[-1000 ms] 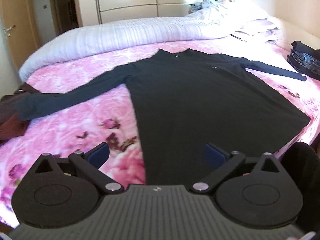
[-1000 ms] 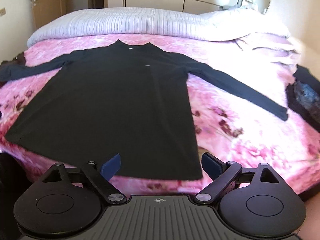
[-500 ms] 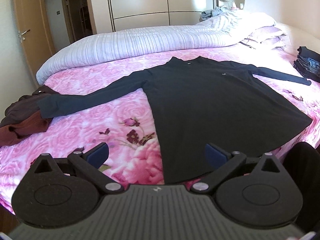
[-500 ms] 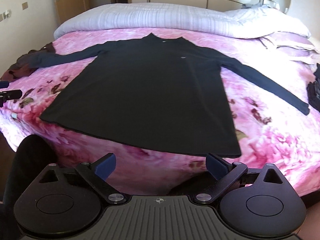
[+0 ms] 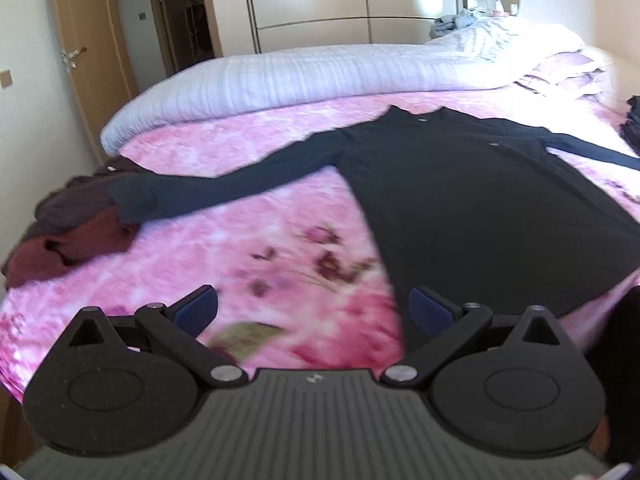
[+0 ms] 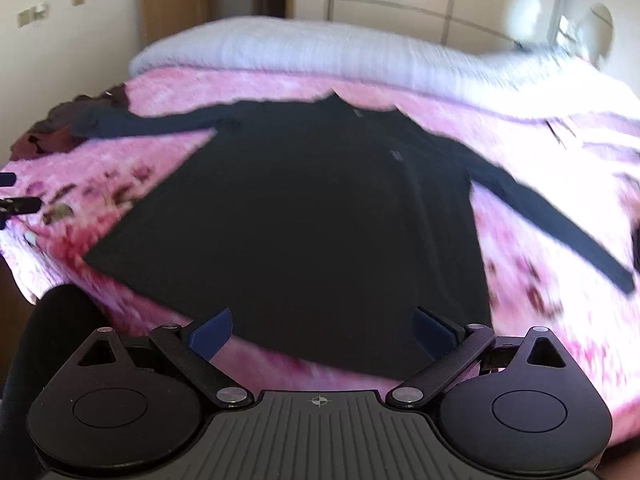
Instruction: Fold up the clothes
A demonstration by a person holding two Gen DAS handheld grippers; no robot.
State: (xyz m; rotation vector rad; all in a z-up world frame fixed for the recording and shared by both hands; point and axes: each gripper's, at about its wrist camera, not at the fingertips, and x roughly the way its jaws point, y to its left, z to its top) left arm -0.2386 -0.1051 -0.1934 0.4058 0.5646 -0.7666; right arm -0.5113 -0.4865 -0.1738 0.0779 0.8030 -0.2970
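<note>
A dark long-sleeved top (image 5: 460, 196) lies flat on the pink floral bed cover (image 5: 248, 248), neck away from me and both sleeves spread out. It also shows in the right wrist view (image 6: 320, 216). My left gripper (image 5: 314, 306) is open and empty, above the bed near the top's lower left corner. My right gripper (image 6: 322, 326) is open and empty, above the hem at the bed's near edge. The left gripper's fingertips (image 6: 16, 204) show at the far left of the right wrist view.
A heap of maroon and brown clothes (image 5: 72, 224) lies at the bed's left edge under the left sleeve's cuff. A white rolled duvet (image 5: 320, 76) runs along the far side. Dark folded clothes (image 5: 632, 124) sit at the far right. A door and wardrobe stand behind.
Both grippers have drawn back from the top and swung left. The garment now looks smaller and farther away, and the bed's near edge shows. The top has not moved.
</note>
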